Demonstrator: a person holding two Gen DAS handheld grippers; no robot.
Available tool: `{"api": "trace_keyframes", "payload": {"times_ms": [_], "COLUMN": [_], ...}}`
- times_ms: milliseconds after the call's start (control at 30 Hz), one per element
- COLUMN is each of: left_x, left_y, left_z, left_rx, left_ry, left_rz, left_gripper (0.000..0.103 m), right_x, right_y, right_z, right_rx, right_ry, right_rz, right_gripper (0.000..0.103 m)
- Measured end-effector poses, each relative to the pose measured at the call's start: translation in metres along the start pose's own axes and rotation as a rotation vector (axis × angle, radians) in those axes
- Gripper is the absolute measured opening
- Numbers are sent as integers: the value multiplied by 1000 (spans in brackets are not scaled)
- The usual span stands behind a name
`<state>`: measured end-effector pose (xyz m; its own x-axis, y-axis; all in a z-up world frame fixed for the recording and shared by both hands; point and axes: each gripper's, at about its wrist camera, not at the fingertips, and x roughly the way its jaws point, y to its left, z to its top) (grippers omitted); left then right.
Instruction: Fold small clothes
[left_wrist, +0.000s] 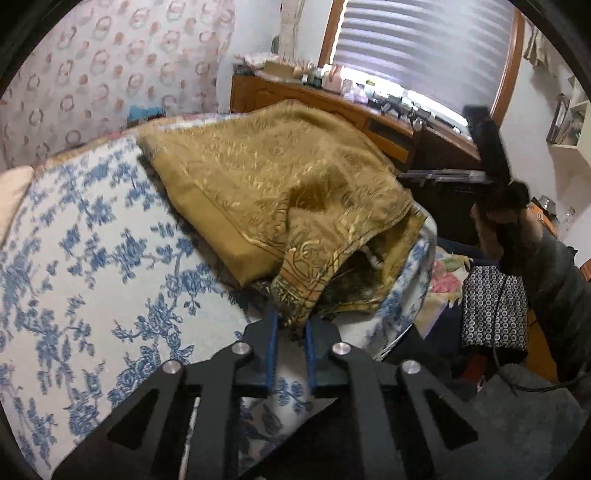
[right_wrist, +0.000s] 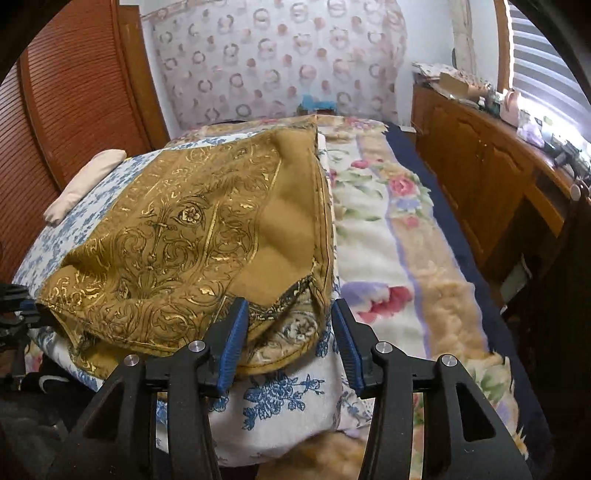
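A gold cloth printed with shiny scrollwork lies loosely folded on a bed with a blue-flowered white cover. My left gripper is shut on the cloth's near corner, which bunches between the blue pads. In the right wrist view the same cloth spreads to the left and ahead. My right gripper stands open over the cloth's near right edge. The hem lies between its fingers but is not pinched. The left gripper shows at the far left of that view, at the cloth's other corner.
A fluffy blanket with pink flowers covers the bed to the right. A wooden dresser with many small items runs under the window. A cream pillow lies near a louvred wooden door. A person's dark sleeve and a dotted bag are at the right.
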<state>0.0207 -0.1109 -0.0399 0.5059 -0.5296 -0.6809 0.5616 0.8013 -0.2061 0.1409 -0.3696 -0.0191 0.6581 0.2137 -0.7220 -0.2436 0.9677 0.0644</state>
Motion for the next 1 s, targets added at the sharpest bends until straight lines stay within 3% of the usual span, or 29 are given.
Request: {"api": "trace_keyframes", "payload": {"times_ms": [133,233,267,667,733,767,800,1000], "left_x": [-18,-14,-12,-13,-10,-9,-8,-7], "left_y": [-14,-17,-16,-11,-8,-6,-5,-5], "left_z": [-2,-8,-9,-7,-6,-6,-6,-8], "left_rx": [22,30,24,4,-9,-16,-19,-11], "left_ry": [-11,19,28,10,15,21,22,17], "left_rz": [-21,6,10,29,34,34,31,20], "left_gripper": [2,2,2,5,6,6,6,6], "right_x": [1,1,0,-28,-27,-25,-22,-2], "right_y": [-2,-4,-4,-15,-12,-10,-9,-10], "right_z": [-4,-6,-8,-26,-23,-21,-20,-11], "right_rx": [2,6,6,49,51,52,59,108], "right_ry": [1,0,-2,-40,-52,-54,-58,-43], "right_rz": [-1,16,31,3,-18,-20,-12,47], "right_gripper": [42,22,3,0,19,41,55,59]}}
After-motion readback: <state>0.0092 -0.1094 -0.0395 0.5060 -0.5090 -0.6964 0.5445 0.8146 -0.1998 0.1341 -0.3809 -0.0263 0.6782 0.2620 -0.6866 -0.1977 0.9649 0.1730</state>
